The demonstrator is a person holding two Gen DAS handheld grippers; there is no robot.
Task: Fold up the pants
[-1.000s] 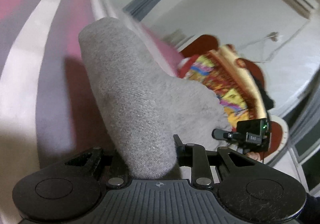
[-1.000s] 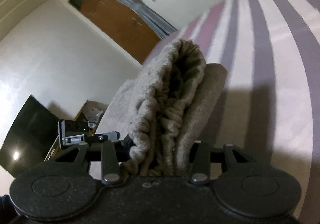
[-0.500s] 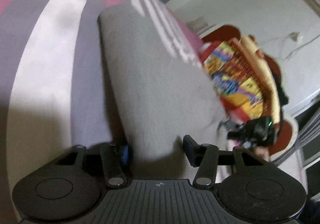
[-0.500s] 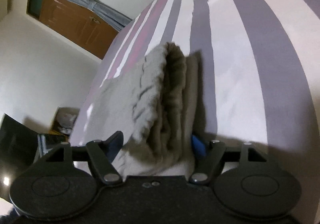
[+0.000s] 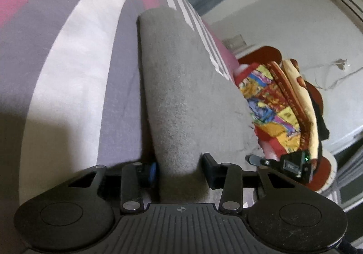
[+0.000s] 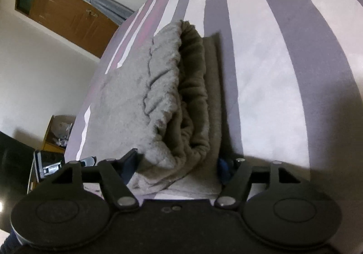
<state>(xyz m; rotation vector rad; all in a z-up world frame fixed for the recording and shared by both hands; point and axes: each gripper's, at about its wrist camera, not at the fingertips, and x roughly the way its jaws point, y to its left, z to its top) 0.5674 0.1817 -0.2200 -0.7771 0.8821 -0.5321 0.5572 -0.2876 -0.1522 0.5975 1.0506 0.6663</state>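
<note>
Fingers on our left gripper point(image 5: 179, 169) and right gripper point(image 6: 179, 166) are sitting apart, flanking the folded grey fleece pants point(image 5: 181, 86) lying on the striped bedsheet point(image 6: 272, 72).

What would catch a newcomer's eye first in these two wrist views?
The folded grey pants fill the middle of both views, lying on the purple, pink and white striped bedsheet. The left tongs straddle the smooth folded edge, and the right tongs straddle the gathered waistband end, both with their fingers apart. Off the bed's far edge in the left view, a brightly patterned blanket stands out against the pale wall.
</note>
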